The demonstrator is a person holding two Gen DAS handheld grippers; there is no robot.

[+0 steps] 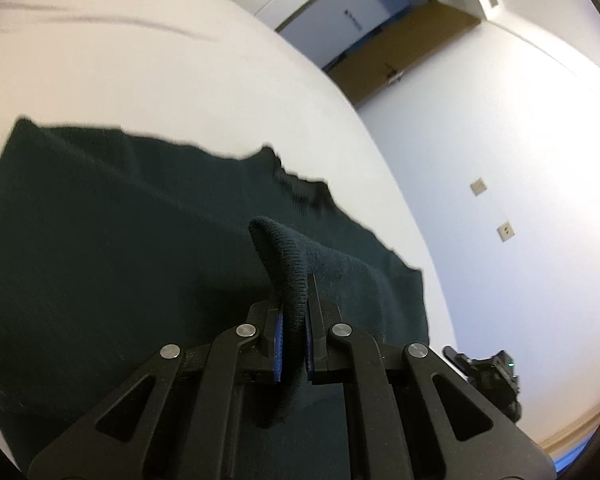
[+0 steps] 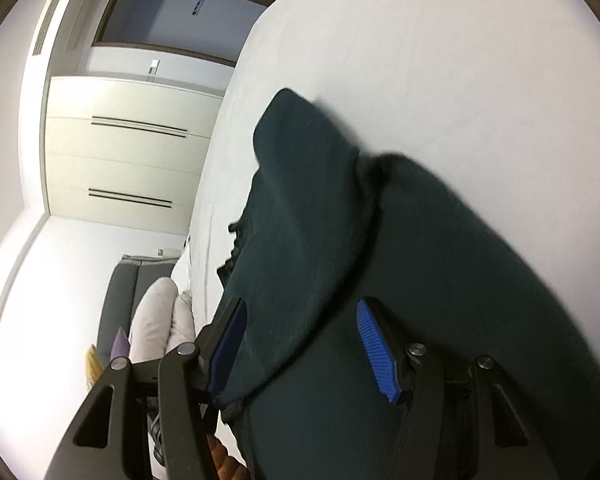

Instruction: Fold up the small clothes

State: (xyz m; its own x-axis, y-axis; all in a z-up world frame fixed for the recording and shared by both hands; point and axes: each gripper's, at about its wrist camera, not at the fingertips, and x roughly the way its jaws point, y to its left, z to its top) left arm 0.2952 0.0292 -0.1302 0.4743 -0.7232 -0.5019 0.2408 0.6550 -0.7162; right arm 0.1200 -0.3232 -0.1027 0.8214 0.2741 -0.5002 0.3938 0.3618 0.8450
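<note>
- The left gripper (image 1: 294, 320) has its jaws pressed on a ribbed hem (image 1: 288, 276) of the dark green garment (image 1: 120, 240); the knit stands up in a ridge between the blue pads (image 1: 278, 340) and beyond the tips; the rest of the cloth lies ahead of the jaws and off to their left, spread on the white bed (image 1: 140, 60).
- The right gripper (image 2: 300, 344) has its jaws spread wide, holding nothing; the garment (image 2: 440, 260) lies ahead of both jaws and passes between them, with a folded edge running diagonally through the gap; whether the pads (image 2: 376, 352) touch the cloth I cannot tell.
- Judged step: one corner held, the other not yet taken; the fold looks early, the cloth still bunched beyond the right jaws.
- Risks from here: the left pinch holds only a narrow strip of hem, so a hard pull could slip it out from between the pads; lifting with one side alone would drag the free side and skew the fold.
- If the right jaws close where they stand, they may catch two layers at the diagonal edge, locking the bunch in; both views are motion-blurred, so fast moves may also misplace the grasp.
</note>
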